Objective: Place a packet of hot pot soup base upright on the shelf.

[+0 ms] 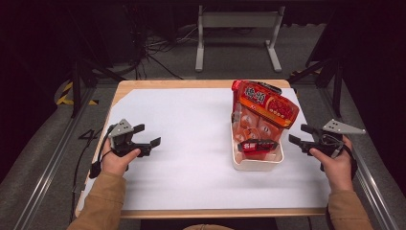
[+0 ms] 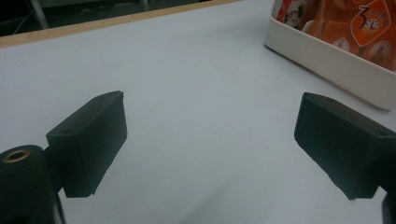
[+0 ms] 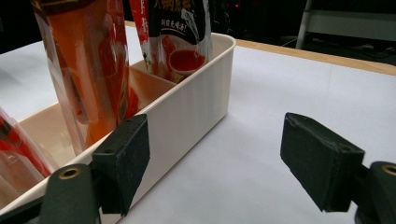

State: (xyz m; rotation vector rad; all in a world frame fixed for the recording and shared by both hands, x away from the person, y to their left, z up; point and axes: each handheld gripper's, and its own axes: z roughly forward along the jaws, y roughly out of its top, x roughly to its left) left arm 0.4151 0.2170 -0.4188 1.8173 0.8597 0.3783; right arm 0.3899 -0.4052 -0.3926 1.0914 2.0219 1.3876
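A lab or test room set up for recording is suggested rather than a home. A wooden counter (image 1: 201,84) covered by a plain white sheet (image 1: 186,143) is framed by metal rails (image 1: 48,167) on a grey floor, with black-and-yellow hazard tape (image 1: 64,96) marked at one corner. Behind it, loose cables (image 1: 158,48) are seen trailing across the floor beside a grey metal stand (image 1: 237,28), and the surroundings are kept dark.

- high view looks forward and down over the whole table (image 1: 182,143).
- both gripper views sit low and close, sharing the white bin (image 2: 327,60) (image 3: 196,102).
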